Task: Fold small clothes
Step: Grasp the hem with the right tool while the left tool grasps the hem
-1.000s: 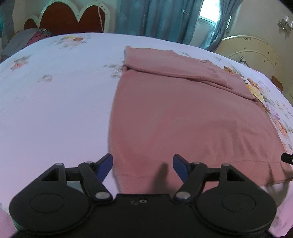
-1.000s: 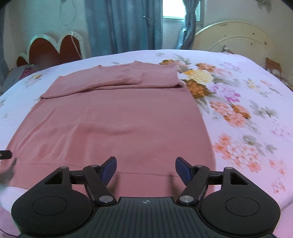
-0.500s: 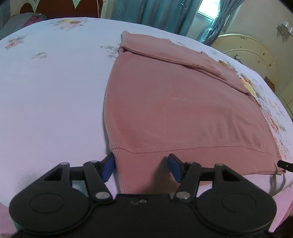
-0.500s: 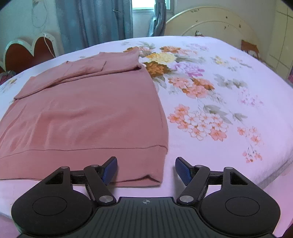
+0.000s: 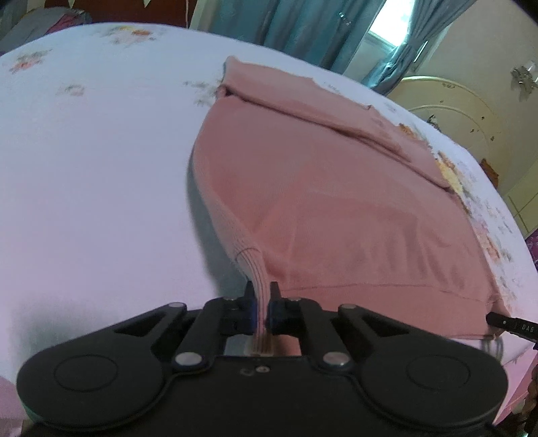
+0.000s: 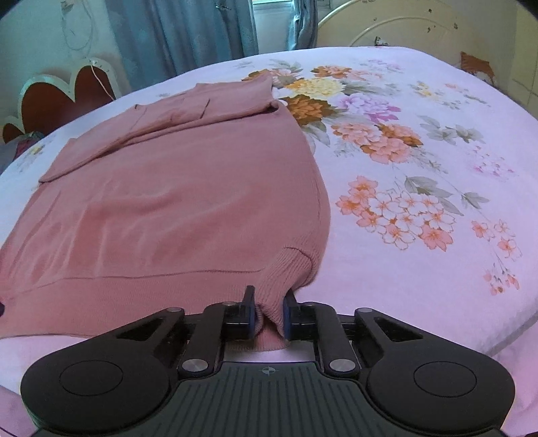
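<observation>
Sweater (image 5: 336,208): one, pink, flat on floral bed (image 5: 84,168), sleeves folded across top | left gripper (image 5: 261,304): earlier wide open, now clamped on near-left hem corner | right gripper (image 6: 268,311): closing, pinching near-right hem corner | grippers: two

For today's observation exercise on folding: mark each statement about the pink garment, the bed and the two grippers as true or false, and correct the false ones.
1. The left gripper is clamped on the ribbed hem of the pink garment. True.
2. The right gripper hangs open above the bedsheet, holding nothing. False: its jaws are closing on the hem's other corner, fabric pinched between them.
3. The garment's far end is already folded over onto itself. True.
4. The bedsheet is plain white. False: it is pale with a flower print.
5. Blue curtains hang behind the bed. True.
</observation>
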`<action>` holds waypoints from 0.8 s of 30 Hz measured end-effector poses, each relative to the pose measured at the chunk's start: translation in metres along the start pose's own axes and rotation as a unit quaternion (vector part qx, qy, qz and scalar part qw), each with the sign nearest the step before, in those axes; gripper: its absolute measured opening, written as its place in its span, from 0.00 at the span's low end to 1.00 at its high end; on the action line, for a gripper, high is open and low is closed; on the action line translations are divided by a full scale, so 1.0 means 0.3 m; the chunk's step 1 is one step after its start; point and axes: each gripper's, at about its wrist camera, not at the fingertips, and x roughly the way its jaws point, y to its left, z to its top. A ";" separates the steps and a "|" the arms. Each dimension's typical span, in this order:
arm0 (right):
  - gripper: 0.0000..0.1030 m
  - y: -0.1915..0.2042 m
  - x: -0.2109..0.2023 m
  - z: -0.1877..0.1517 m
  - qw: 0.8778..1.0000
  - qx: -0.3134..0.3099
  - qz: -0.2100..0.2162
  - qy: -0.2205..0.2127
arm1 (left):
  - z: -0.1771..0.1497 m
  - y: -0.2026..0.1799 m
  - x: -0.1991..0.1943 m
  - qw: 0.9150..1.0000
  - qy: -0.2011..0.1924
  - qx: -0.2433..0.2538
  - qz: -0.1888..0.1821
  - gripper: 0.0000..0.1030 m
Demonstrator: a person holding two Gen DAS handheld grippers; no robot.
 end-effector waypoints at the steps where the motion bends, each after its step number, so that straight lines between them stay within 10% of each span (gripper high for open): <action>1: 0.11 -0.002 -0.007 0.010 1.000 0.003 0.007 -0.005 | 0.012 -0.002 -0.008 1.000 -0.004 -0.004 -0.007 0.05; 24: 0.10 0.055 0.130 0.681 0.983 0.054 0.100 -0.144 | 0.587 -0.169 0.088 0.987 -0.153 0.010 -0.039 0.05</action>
